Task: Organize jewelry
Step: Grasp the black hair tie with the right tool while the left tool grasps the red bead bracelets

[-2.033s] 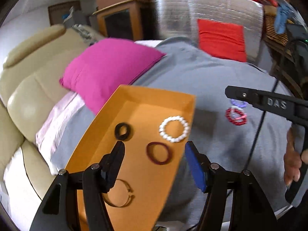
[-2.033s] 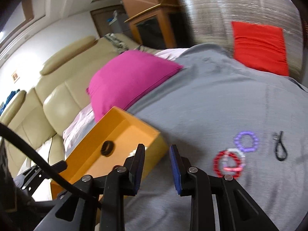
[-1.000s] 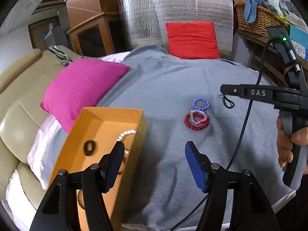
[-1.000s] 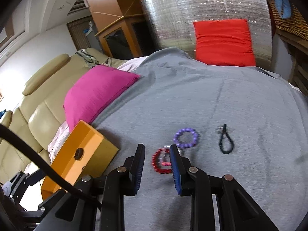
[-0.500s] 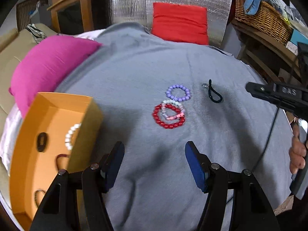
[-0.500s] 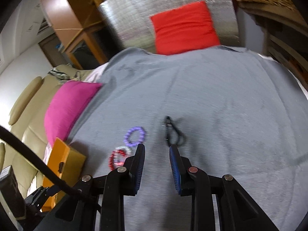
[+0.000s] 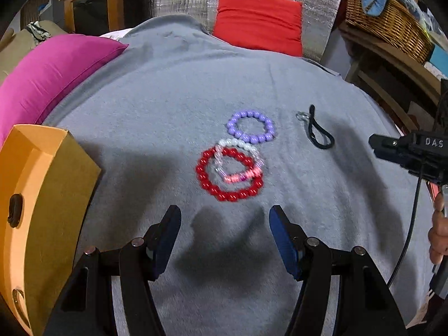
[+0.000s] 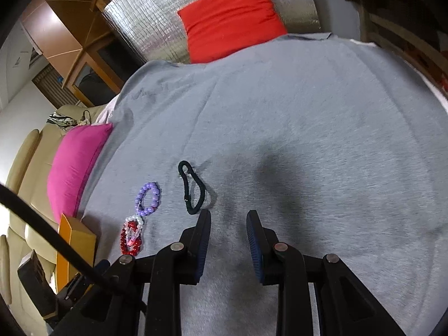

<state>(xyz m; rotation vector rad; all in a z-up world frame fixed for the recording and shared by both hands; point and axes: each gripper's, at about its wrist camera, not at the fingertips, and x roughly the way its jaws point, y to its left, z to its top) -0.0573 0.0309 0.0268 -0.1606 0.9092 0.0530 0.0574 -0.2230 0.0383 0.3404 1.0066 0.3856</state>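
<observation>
Bracelets lie loose on a grey blanket (image 7: 168, 106): a red one (image 7: 228, 175) just ahead of the left gripper (image 7: 225, 221), a clear-and-pink one (image 7: 238, 162) overlapping it, and a purple one (image 7: 250, 126) touching that one's far side. A black cord loop (image 7: 319, 131) with a small clear clasp sits ahead and to the right of the left jaws, apart from the beads. In the right wrist view the same loop lies just ahead-left of the right gripper (image 8: 228, 224), almost at its left fingertip.

Left jaws stand spread wide with nothing between them. Right jaws stand narrowly parted, also with nothing between them, over bare blanket.

Open blanket runs ahead and to the right of the right jaws up to its far edge at a red cushion (image 8: 232, 19) and silver foil panel (image 8: 134, 22). Left of the left jaws an orange box (image 7: 56, 184) stands near, its corner toward the beads; a pink cushion (image 7: 47, 72) lies beyond it.

The box is cut off by the frame edge; only a dark ring (image 7: 14, 210) and part of a thin bangle (image 7: 17, 296) show inside. The right gripper at the edge of the left view is partly cut off, a hand (image 7: 438, 238) on its handle, with "DAS" on its side. A black cable (image 8: 47, 238) crosses the right view's lower left.
</observation>
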